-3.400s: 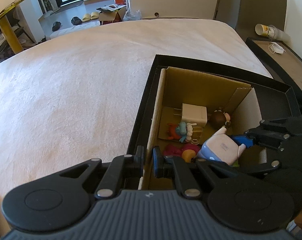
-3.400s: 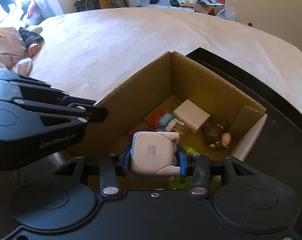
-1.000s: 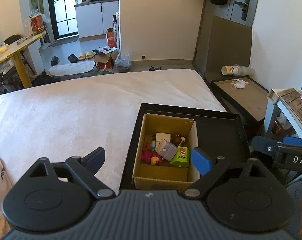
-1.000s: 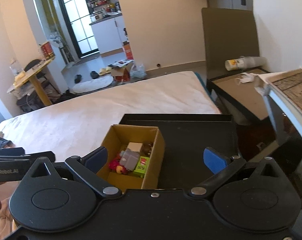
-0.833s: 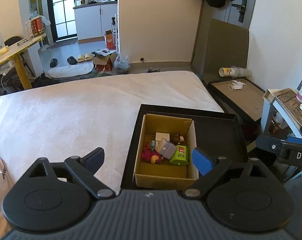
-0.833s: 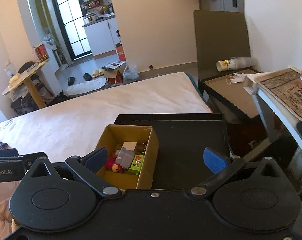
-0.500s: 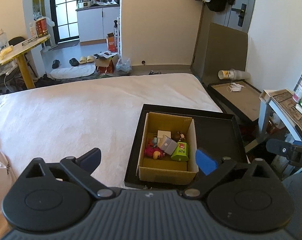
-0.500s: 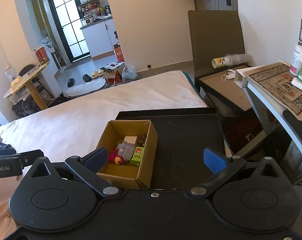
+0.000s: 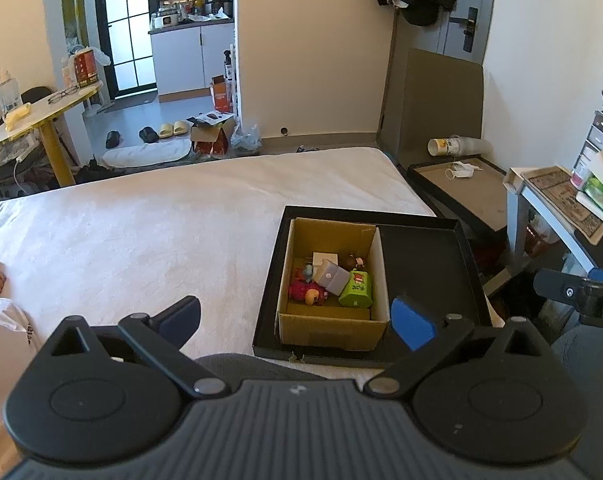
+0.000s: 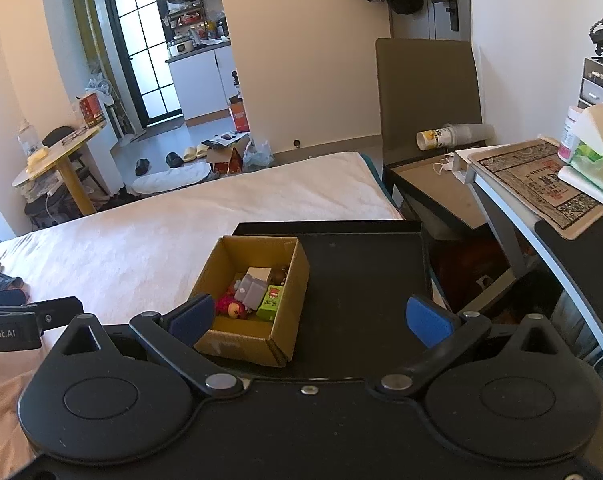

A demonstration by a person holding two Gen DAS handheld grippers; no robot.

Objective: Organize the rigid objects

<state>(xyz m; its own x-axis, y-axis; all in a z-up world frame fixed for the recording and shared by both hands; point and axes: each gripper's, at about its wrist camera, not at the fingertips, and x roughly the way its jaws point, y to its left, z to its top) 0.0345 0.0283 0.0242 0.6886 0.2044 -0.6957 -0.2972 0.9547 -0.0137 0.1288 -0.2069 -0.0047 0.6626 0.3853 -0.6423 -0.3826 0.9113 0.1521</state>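
Left gripper (image 9: 297,318) and right gripper (image 10: 308,320) gape wide, empty, above one brown cardboard box (image 9: 329,330) in one black tray (image 9: 429,264).

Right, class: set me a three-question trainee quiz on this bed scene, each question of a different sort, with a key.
1. True or false: the open brown cardboard box sits inside the shallow black tray.
2. Which is closest to the box's right wall? A) grey cube-shaped toy B) green carton-shaped toy C) red plush toy
3. Fill in: both the left gripper and the right gripper are ____ and hold nothing.

Key: 1 true; 2 B; 3 open.
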